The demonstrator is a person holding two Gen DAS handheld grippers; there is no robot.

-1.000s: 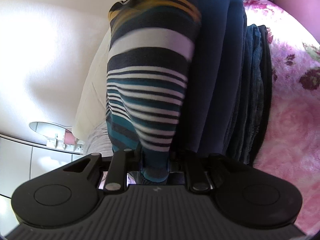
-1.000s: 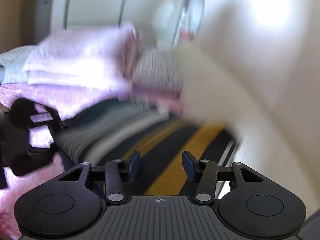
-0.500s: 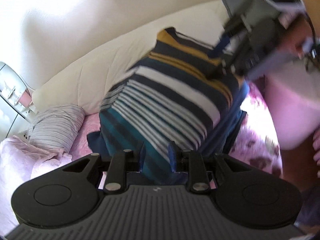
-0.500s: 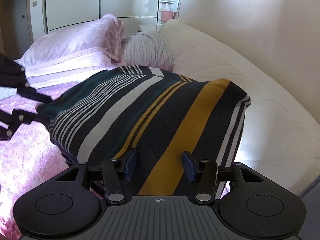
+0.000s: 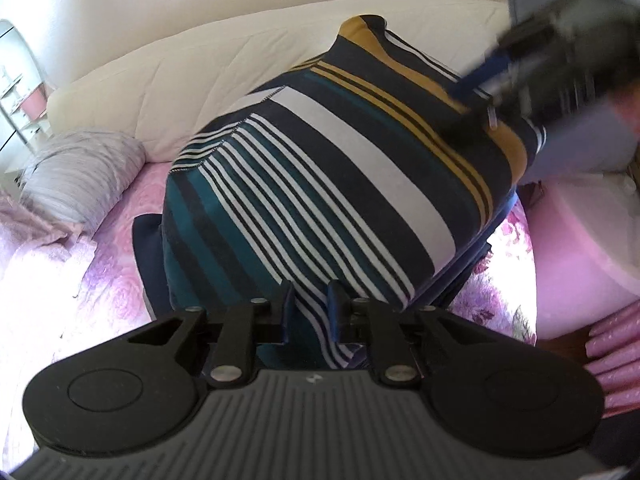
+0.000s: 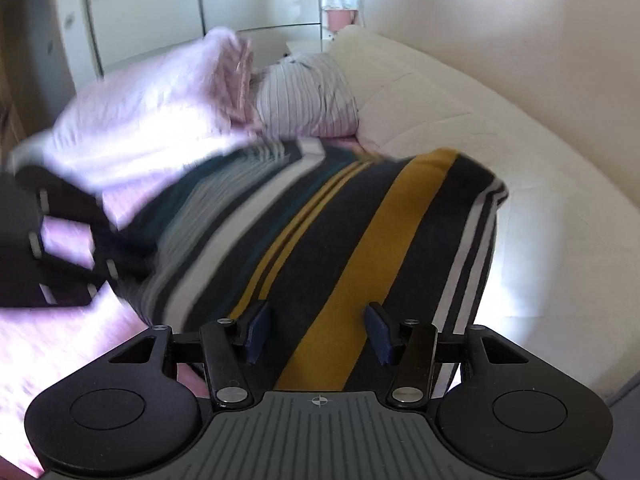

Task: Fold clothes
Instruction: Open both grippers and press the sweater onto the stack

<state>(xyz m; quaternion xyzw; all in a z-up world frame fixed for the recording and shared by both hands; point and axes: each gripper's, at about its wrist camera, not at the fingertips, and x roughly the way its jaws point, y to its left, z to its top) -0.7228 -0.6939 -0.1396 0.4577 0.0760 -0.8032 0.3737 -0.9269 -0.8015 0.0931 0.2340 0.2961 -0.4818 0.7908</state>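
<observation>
A folded garment with navy, white, teal and mustard stripes (image 5: 340, 184) lies on top of a stack of dark folded clothes (image 5: 148, 248) on the bed. My left gripper (image 5: 311, 312) is at its near teal edge. Its jaws are closing, and striped fabric fills the narrow gap between the pads. In the right wrist view the same garment (image 6: 360, 240) spreads out below my right gripper (image 6: 318, 328), which stands open over the mustard stripe with nothing pinched. The left gripper shows there as a blurred black shape (image 6: 52, 240) at the garment's far left end.
The stack sits on a pink floral bedcover (image 5: 112, 248). A cream padded headboard (image 6: 460, 120) runs behind it. A grey striped pillow (image 6: 304, 100) and a pink pillow (image 6: 152, 120) lie at the head. White wardrobe doors (image 6: 160, 0) stand beyond. A person's pink clothing (image 5: 580, 272) is at the right.
The striped garment hung upright from my left gripper and now lies flat on the dark stack. The left gripper rolled and rose, its jaws loosening then narrowing. The right gripper stayed open.
</observation>
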